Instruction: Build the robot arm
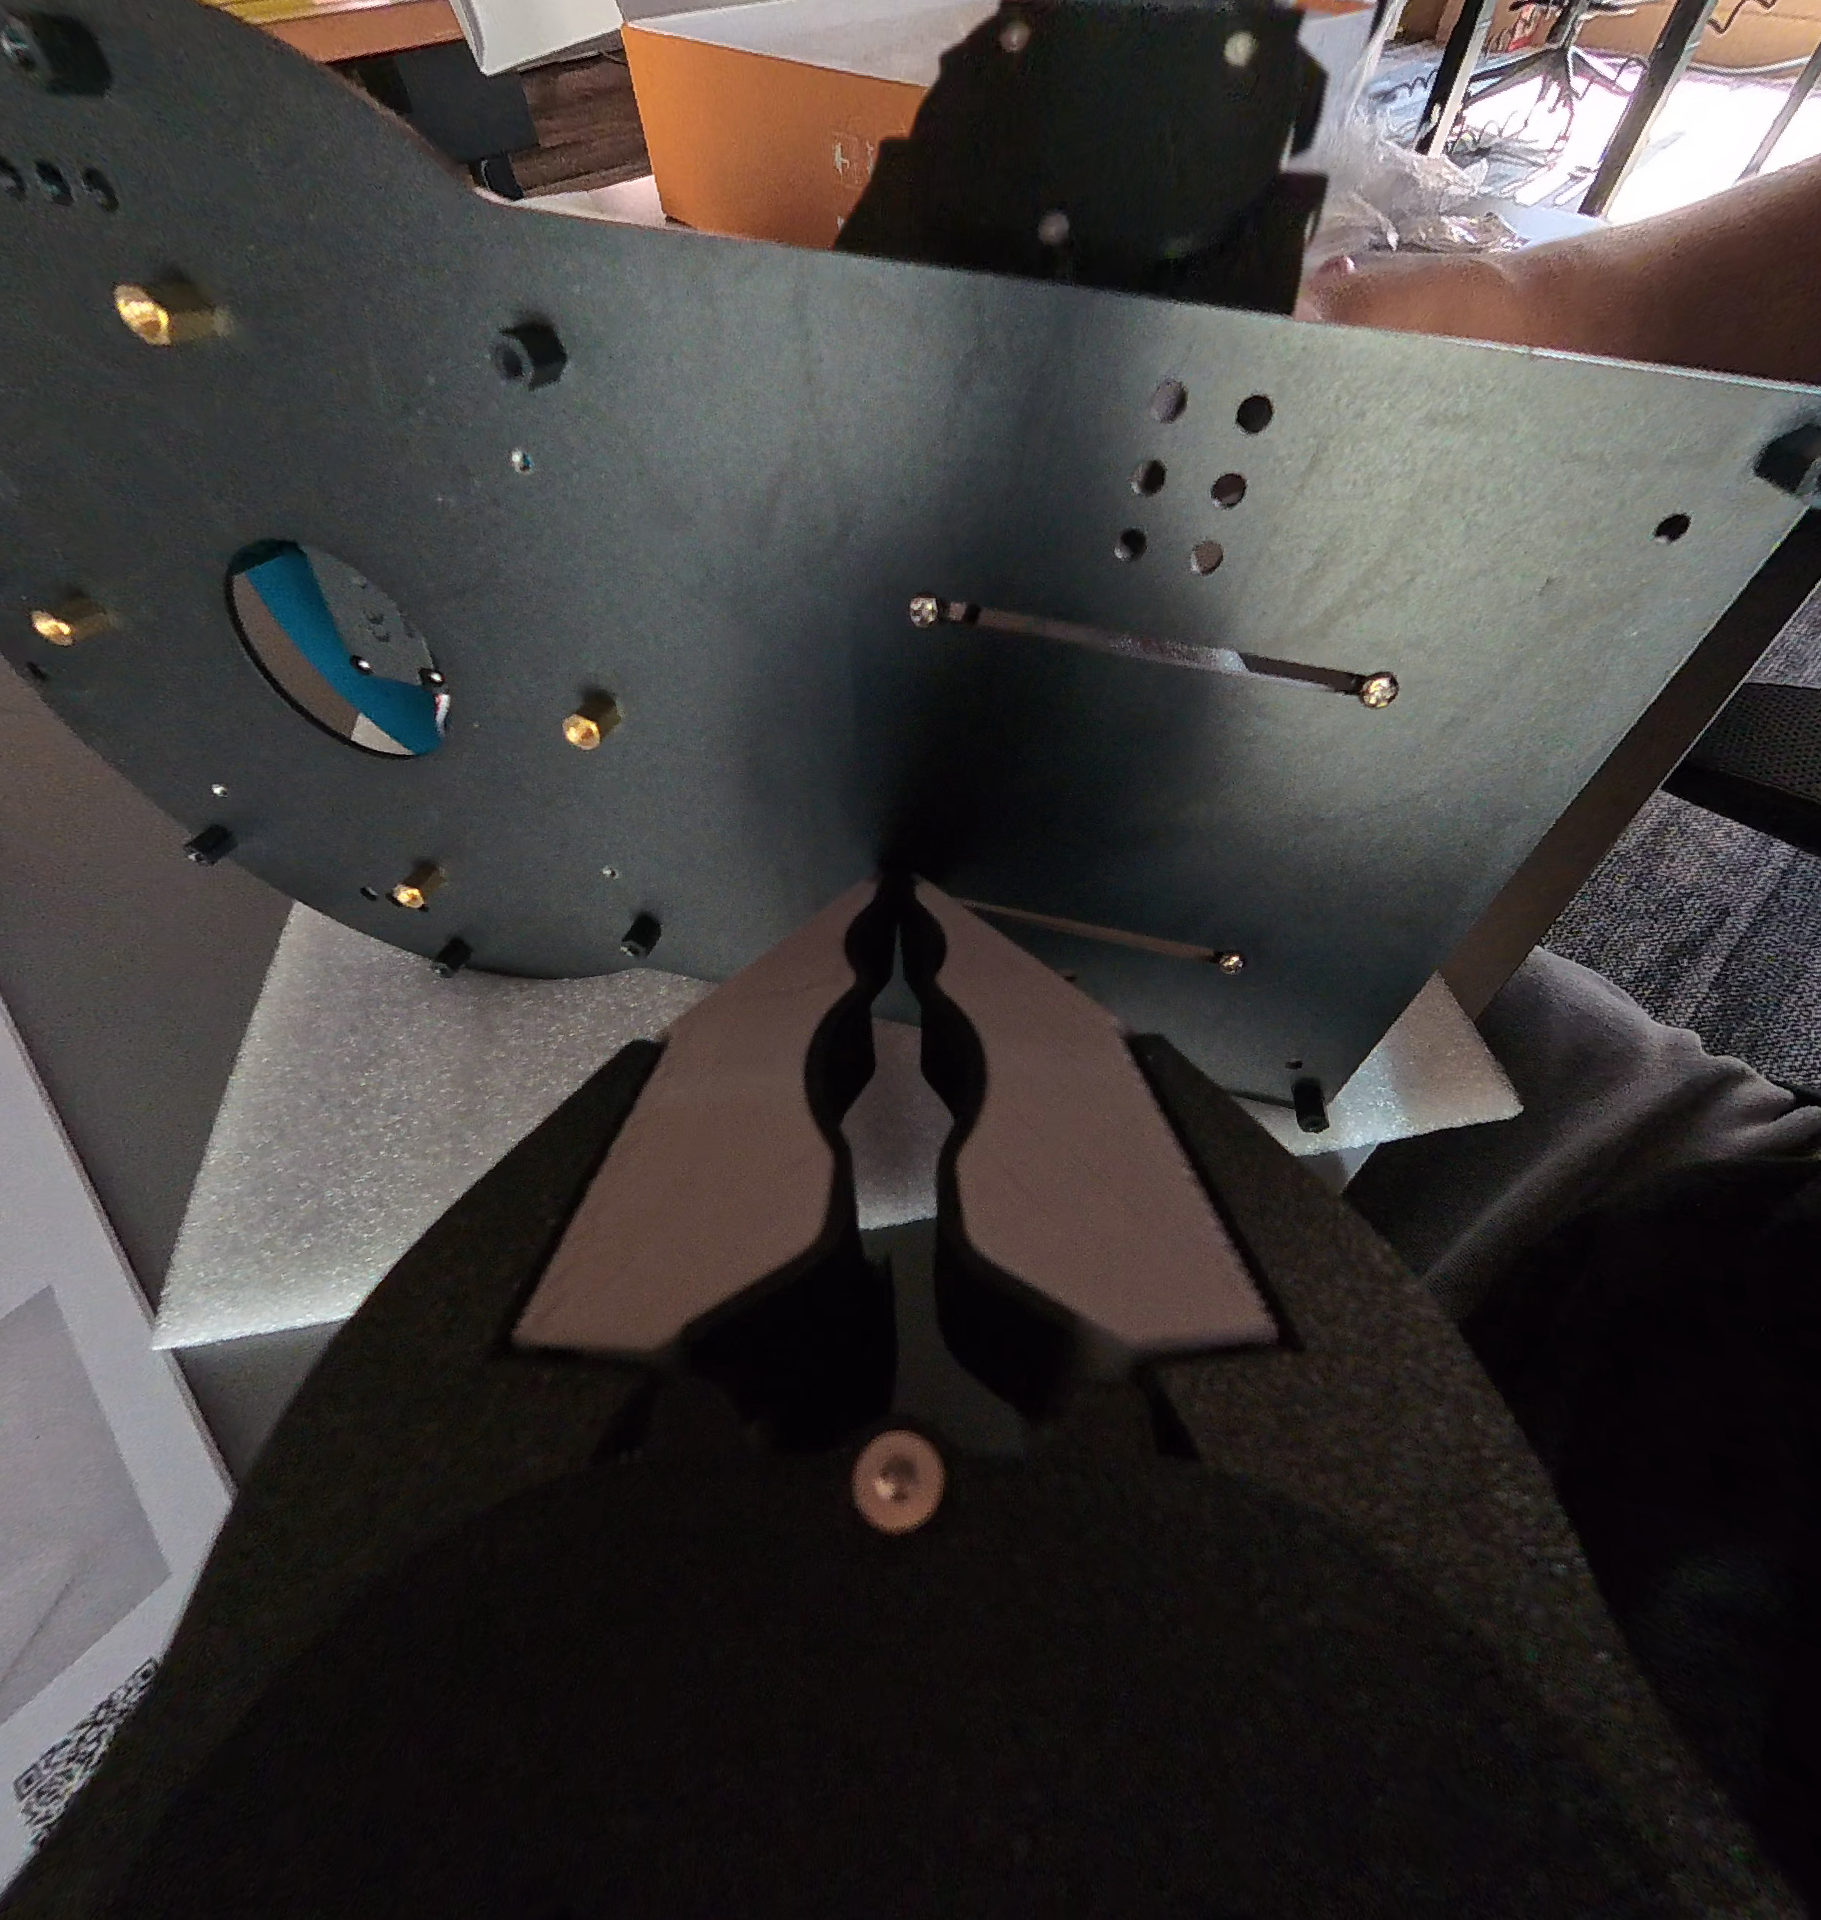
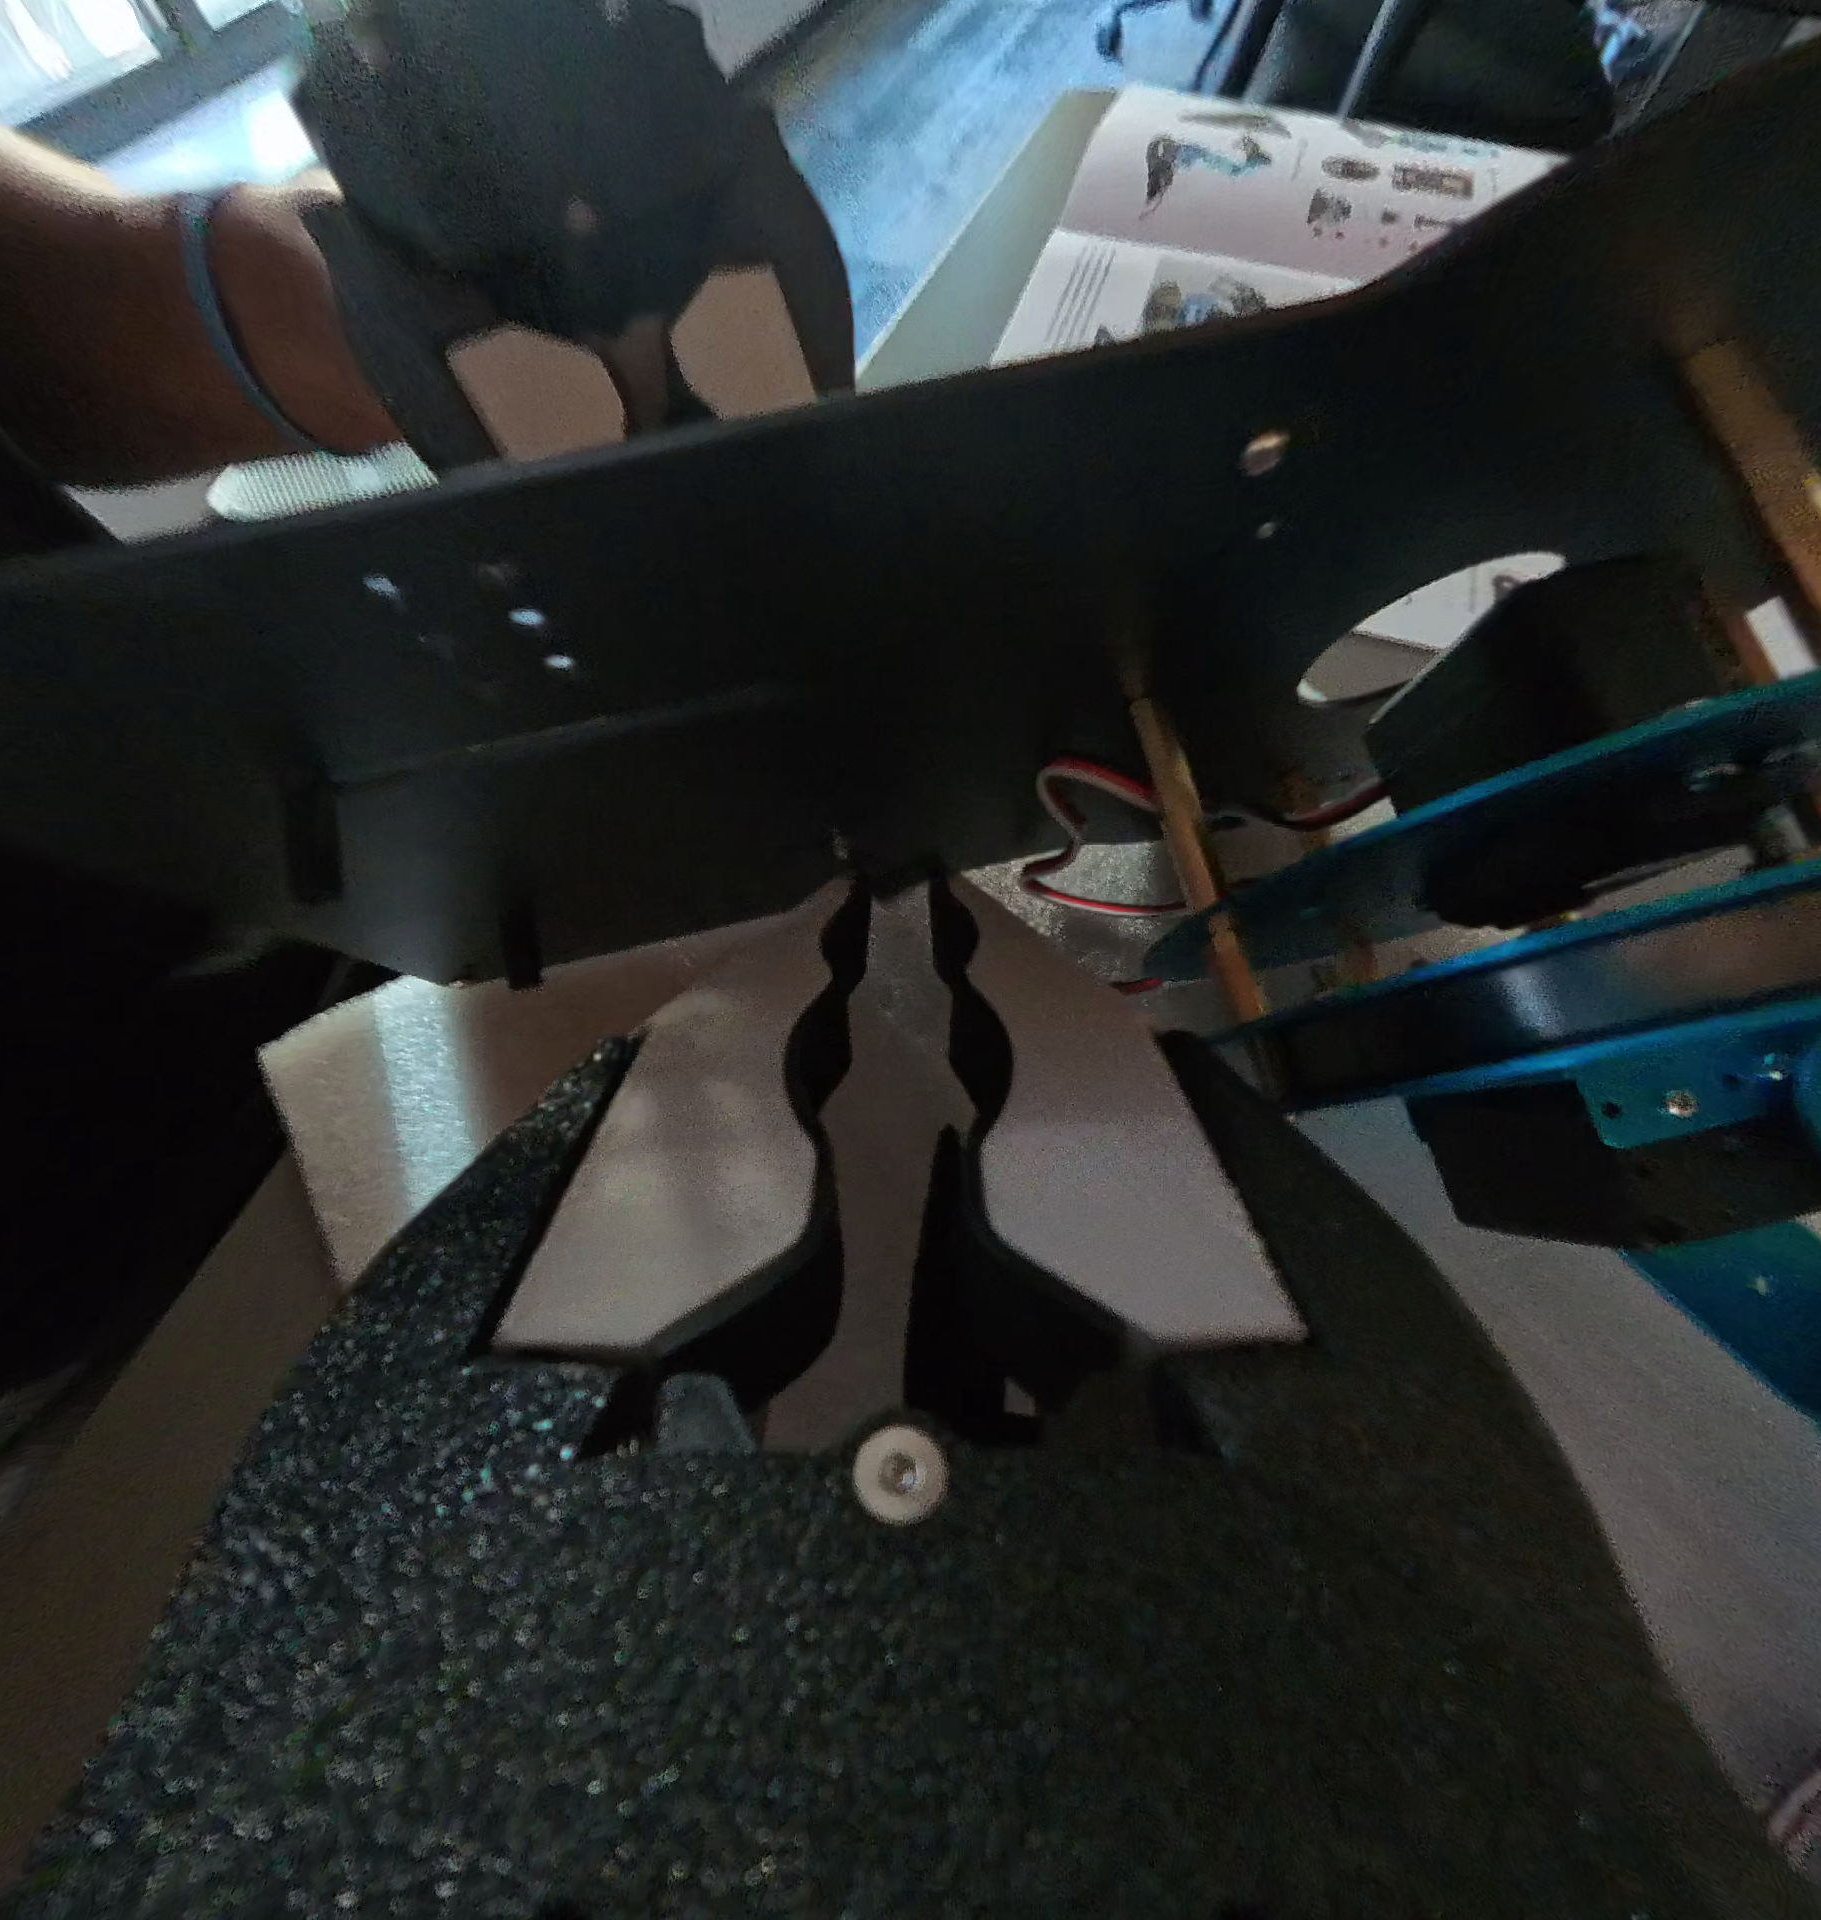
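Matt grey metal plate (image 1: 781,499) looking dull, brass posts (image 1: 163,312) shining, white foam (image 1: 386,1122) looking grainy, blue metal arm (image 2: 1571,831) gleaming

An office-like workroom; grey carpet floor (image 1: 1716,914), cardboard boxes (image 1: 760,135), an open instruction booklet (image 2: 1249,208) beside robot-kit parts.

I see an orange box (image 1: 760,125) behind, a printed sheet (image 1: 44,1351) at my left, and an open booklet (image 2: 1249,208) far off.

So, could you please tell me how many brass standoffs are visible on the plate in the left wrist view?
4 brass standoffs on the metal plate: upper left, left edge, right of the round hole, and near the lower edge. Others may be out of frame.
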